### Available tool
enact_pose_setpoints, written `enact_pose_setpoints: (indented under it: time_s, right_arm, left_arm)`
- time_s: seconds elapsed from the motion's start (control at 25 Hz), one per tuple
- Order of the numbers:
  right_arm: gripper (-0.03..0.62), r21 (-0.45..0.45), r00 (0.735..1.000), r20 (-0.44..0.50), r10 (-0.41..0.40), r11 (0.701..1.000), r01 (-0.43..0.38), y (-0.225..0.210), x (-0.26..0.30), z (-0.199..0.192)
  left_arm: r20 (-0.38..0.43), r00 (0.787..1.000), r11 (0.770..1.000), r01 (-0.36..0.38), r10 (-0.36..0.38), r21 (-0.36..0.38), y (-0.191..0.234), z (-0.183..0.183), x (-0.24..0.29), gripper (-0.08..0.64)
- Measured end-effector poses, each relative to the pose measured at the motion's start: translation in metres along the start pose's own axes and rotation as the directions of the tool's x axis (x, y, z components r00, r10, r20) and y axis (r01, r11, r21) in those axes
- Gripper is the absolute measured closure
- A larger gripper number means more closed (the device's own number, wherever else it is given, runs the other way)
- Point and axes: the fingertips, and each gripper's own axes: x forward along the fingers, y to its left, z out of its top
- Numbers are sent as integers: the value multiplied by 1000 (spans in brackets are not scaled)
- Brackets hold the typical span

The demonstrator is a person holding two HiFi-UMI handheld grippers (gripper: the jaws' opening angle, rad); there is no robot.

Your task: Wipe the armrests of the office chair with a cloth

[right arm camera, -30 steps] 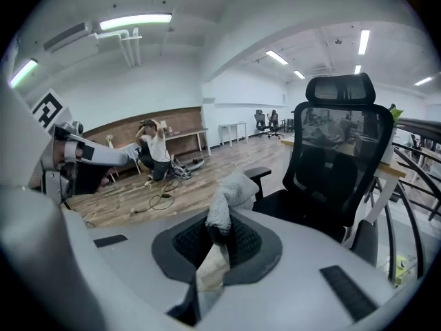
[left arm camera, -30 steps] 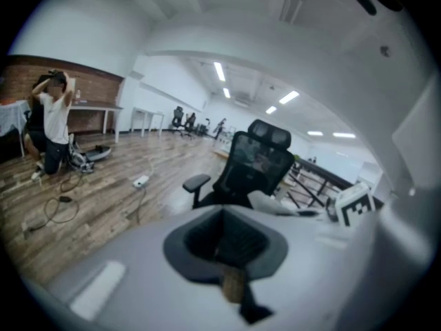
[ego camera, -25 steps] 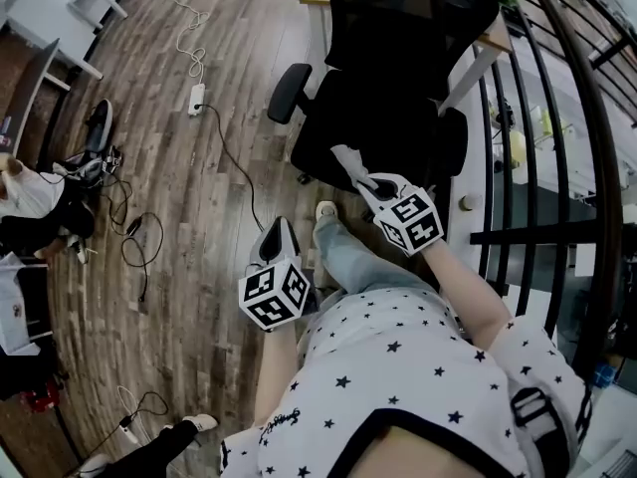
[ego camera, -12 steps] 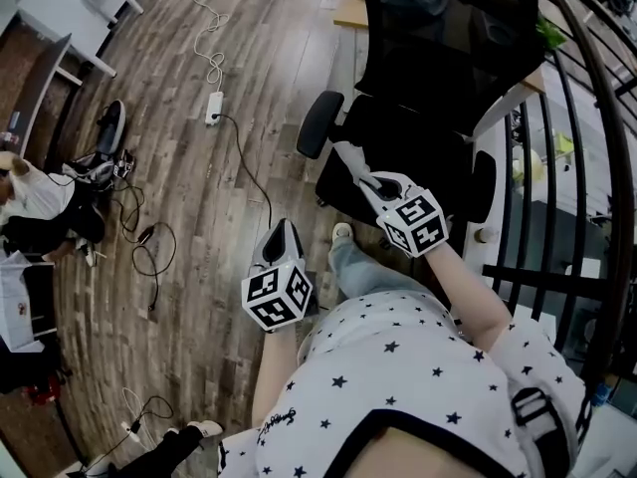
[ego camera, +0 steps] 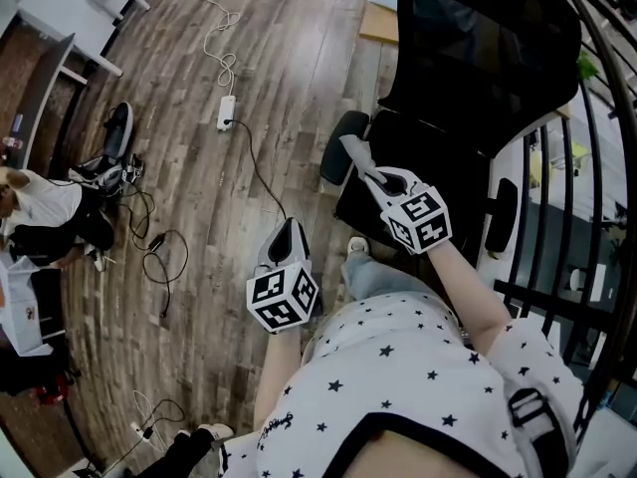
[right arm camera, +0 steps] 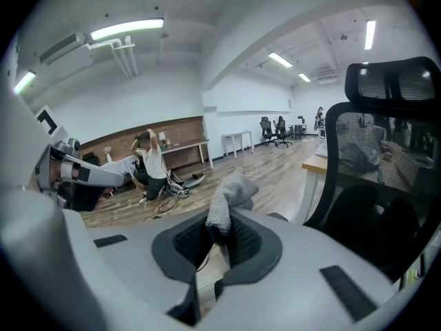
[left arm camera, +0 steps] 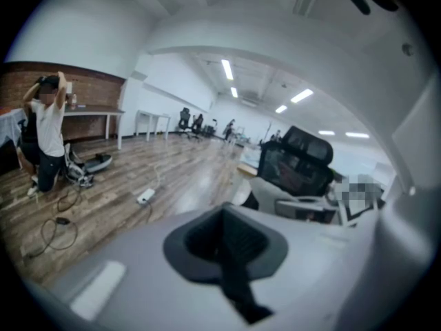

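The office chair (ego camera: 478,68) stands on the wooden floor (ego camera: 189,197), just beyond the right gripper's (ego camera: 373,174) jaws. A power strip (ego camera: 227,113) lies left of them.

Left gripper (ego camera: 287,235): held low, jaws together, empty.
Right gripper (ego camera: 378,180): arm reached forward, jaws clamping cloth (ego camera: 354,153).

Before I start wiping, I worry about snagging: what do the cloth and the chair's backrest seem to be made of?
Cloth: soft grey knit or terry-like fabric, matte, judging by its nubby surface and limp fold. Backrest: black mesh stretched on a hard frame, probably plastic; shapes behind it show through the weave.
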Motion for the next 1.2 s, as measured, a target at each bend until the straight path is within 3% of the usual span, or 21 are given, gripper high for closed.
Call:
enact_pose_setpoints:
  time_s: [0.56, 1.2]
  right_arm:
    - [560, -8, 998, -34, -43, 999, 43, -49, 50, 19]
    - [560, -22, 987, -107, -117, 993, 116, -103, 104, 3]
  left_arm:
    - [-23, 999, 999, -25, 24, -36, 27, 21, 49, 558]
    - [-121, 993, 1000, 3, -1, 16, 42, 22, 100, 558]
